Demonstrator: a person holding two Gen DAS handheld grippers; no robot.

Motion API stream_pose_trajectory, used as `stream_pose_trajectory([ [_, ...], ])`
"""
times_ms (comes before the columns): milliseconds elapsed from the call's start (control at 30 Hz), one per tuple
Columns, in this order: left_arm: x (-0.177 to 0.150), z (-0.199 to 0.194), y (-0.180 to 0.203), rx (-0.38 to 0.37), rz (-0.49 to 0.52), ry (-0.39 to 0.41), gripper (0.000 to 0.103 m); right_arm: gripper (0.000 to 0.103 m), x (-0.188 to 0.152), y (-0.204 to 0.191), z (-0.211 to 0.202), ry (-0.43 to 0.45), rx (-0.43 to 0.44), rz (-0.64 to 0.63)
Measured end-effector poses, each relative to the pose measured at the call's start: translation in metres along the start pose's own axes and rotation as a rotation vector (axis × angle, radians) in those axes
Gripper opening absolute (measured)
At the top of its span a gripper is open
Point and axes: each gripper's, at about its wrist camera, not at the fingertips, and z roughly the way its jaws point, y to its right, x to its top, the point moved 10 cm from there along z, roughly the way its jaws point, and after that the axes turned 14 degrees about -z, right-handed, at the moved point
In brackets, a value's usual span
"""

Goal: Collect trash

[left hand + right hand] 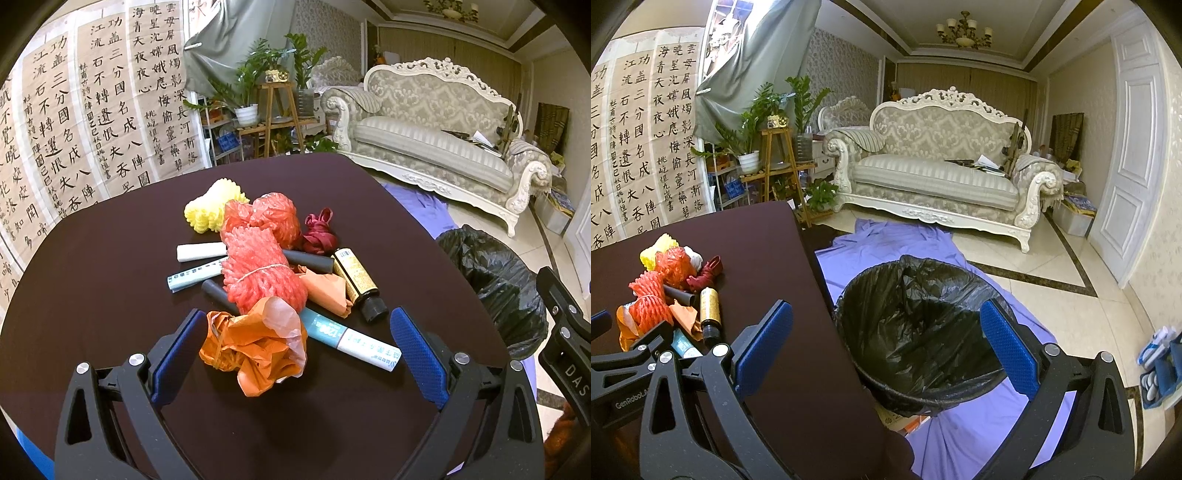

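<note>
Table (pixel 92 280): dark brown top filling the lower centre of the left wrist view; its right edge curves down toward the bin, and bare surface rings the pile on all sides.
Bin (pixel 923 321): black-lined, mouth open upward, lower centre of the right wrist view, just beside the table's right edge, standing on a purple sheet (pixel 886 240).
Trash pile (pixel 262 273): clustered mid-table; long axis runs from upper left to lower right of the frame.
Orange bag (pixel 255 347): crumpled, nearest item, lying between the left fingers, apart from both pads.
Brown bottle (pixel 358 284): on its side, black cap pointing to the lower right.
Left gripper (pixel 299 347): jaws spread wide around the orange bag.
Right gripper (pixel 886 339): jaws spread, empty, straddling the table edge and bin rim.
</note>
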Motion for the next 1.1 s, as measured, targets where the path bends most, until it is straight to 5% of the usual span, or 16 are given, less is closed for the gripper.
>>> stream_pose_trajectory([
  [67,0.0,0.001,-0.001,-0.001,0.0,-0.001,0.096,0.099,-0.002,0.0,0.0,-0.003,0.002,0.001],
  [100,0.0,0.001,-0.001,-0.001,0.0,-0.001,0.096,0.099,-0.005,-0.019,0.006,-0.043,0.096,-0.012],
  [133,-0.001,0.001,-0.001,-0.001,0.0,-0.001,0.096,0.099,-0.006,-0.001,0.0,-0.008,0.007,0.003],
  [200,-0.001,0.001,-0.002,0.0,0.0,0.0,0.096,0.099,-0.008,-0.001,0.0,-0.011,0.008,0.007],
  [700,-0.01,0.003,-0.047,0.053,-0.05,-0.049,0.096,0.099,-0.01,-0.026,0.005,-0.054,0.094,0.003],
  [1100,-0.01,0.008,-0.045,0.051,-0.023,-0.062,0.096,0.099,-0.007,-0.037,0.008,-0.079,0.124,0.005],
])
